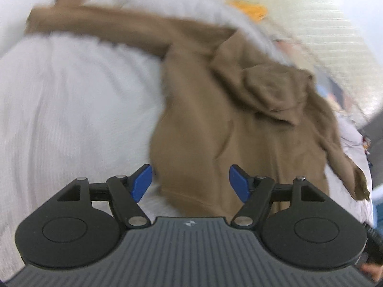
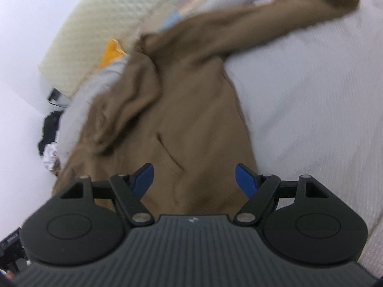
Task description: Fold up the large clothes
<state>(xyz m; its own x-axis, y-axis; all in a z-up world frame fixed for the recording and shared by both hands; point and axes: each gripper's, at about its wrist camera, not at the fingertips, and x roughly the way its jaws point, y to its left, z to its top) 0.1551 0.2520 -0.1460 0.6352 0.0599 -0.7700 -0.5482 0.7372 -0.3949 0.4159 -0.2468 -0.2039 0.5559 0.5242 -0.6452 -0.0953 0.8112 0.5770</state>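
Observation:
A brown hooded sweatshirt point(image 1: 215, 119) lies spread on a white bed cover point(image 1: 71, 107). One sleeve point(image 1: 100, 24) stretches to the upper left in the left wrist view, and the hood point(image 1: 270, 88) lies crumpled at the right. My left gripper point(image 1: 190, 183) hangs open above the hem, with nothing between its blue pads point(image 1: 142, 183). In the right wrist view the same sweatshirt point(image 2: 191, 119) runs up the middle, one sleeve point(image 2: 275, 16) reaching to the upper right. My right gripper point(image 2: 194, 183) is open over the body of the garment, holding nothing.
A yellow cloth point(image 2: 111, 52) and a pale quilted headboard or pad point(image 2: 95, 31) sit beyond the sweatshirt. Dark and patterned items point(image 2: 50, 136) lie off the bed's left edge. White cover point(image 2: 311, 107) stretches to the right of the garment.

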